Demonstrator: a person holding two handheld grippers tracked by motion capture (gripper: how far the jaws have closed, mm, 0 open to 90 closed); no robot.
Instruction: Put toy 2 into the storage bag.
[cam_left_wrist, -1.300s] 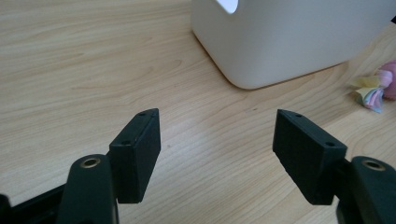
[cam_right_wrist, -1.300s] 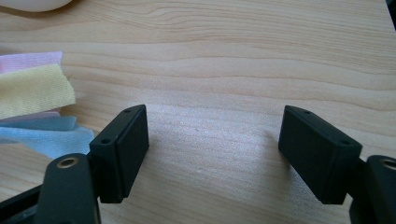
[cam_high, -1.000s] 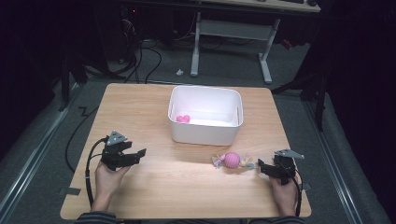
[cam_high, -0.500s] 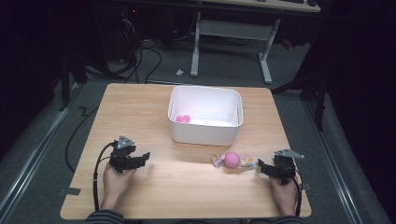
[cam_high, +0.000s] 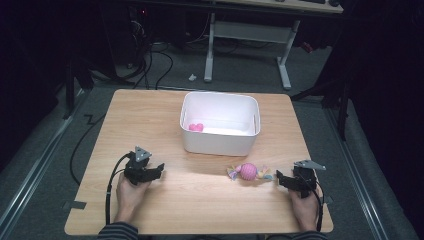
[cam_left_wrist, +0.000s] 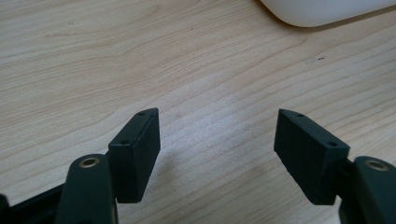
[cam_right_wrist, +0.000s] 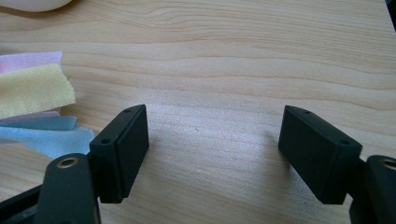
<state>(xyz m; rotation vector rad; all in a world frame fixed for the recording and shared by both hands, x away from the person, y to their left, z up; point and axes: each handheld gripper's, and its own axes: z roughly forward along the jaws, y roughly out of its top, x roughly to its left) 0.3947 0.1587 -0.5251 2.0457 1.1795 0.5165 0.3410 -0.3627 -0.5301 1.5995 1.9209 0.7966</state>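
left gripper (cam_high: 159, 169) has dropped to the table (cam_high: 200, 200), jaws apart and empty; right gripper (cam_high: 278, 178), spread wide, waits beside the pink ball toy (cam_high: 248, 171), unclaimed.

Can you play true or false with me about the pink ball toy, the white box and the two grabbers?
1. The pink ball toy with pastel cloth ribbons lies on the wooden table, outside the white plastic box. True.
2. The right gripper is squeezing the ball toy. False: its jaws stand open and empty, just beside the ribbons.
3. A small pink thing sits inside the box. True.
4. The left gripper is holding a ribbon. False: its jaws are open over bare wood.
5. The box stands at the table's near edge by the hands. False: it stands in the far half of the table.
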